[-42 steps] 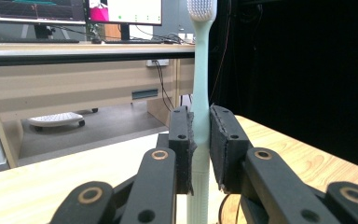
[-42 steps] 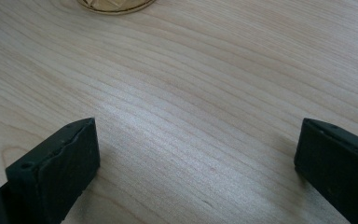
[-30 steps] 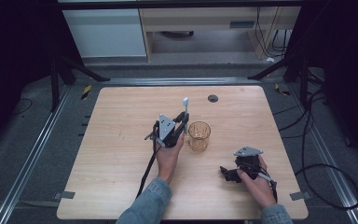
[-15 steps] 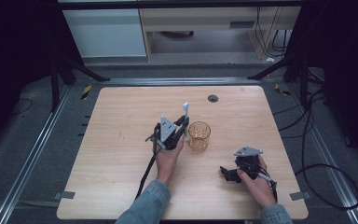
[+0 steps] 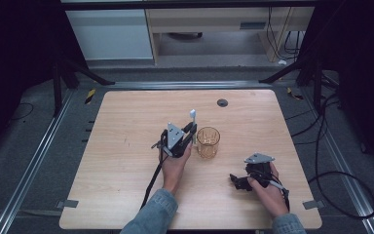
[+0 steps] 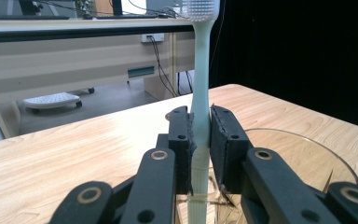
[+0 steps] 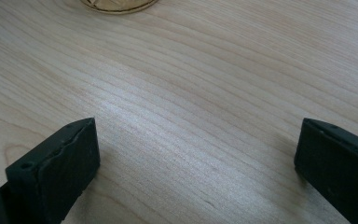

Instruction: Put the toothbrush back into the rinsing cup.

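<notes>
Toothbrush (image 6: 200,93) clamped upright, left claw (image 6: 199,135)

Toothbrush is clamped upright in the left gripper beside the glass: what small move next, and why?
Probably shift the left gripper right until the toothbrush hangs over the amber glass, then lower it: the handle sits just left of the rim.

Wooden table (image 5: 126,122), round black grommet (image 5: 222,103), white cabinet (image 5: 109,34) behind
</notes>
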The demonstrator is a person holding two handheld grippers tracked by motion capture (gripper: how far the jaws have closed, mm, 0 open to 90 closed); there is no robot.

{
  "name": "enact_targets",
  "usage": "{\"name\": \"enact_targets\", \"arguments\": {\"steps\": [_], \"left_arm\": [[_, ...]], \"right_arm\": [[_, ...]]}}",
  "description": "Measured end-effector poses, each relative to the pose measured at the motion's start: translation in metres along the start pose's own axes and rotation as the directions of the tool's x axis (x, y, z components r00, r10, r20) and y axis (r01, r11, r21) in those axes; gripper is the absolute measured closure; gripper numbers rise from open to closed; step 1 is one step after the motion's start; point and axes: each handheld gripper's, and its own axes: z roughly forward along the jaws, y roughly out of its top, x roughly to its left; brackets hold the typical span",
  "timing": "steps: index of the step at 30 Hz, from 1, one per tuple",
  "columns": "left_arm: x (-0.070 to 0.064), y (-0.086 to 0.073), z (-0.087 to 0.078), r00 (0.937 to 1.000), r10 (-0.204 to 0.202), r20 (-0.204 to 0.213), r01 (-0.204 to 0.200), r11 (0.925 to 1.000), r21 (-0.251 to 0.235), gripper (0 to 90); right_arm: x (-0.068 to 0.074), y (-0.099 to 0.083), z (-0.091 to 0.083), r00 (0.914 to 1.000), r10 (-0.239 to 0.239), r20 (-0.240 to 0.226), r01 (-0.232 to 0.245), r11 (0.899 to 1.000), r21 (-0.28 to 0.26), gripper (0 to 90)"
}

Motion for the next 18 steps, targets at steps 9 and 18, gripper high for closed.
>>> {"name": "enact_targets", "arguments": {"steps": [9,18], "left_arm": [[-0.0003,-0.0019,0.0013,1.0,-0.005,-0.004,0.005,0.9998,0.018,78.4],[-0.0008,-0.0032,0.0023,1.0,-0.006,-0.001,0.006,0.9996,0.028,79.5]], "right_arm": [[0.0,-0.0001,0.0001,1.0,-0.001,-0.002,0.001,1.0,-0.001,0.4],[0.0,-0.0001,0.0,1.0,-0.004,-0.003,0.004,1.0,0.001,0.4]]}}
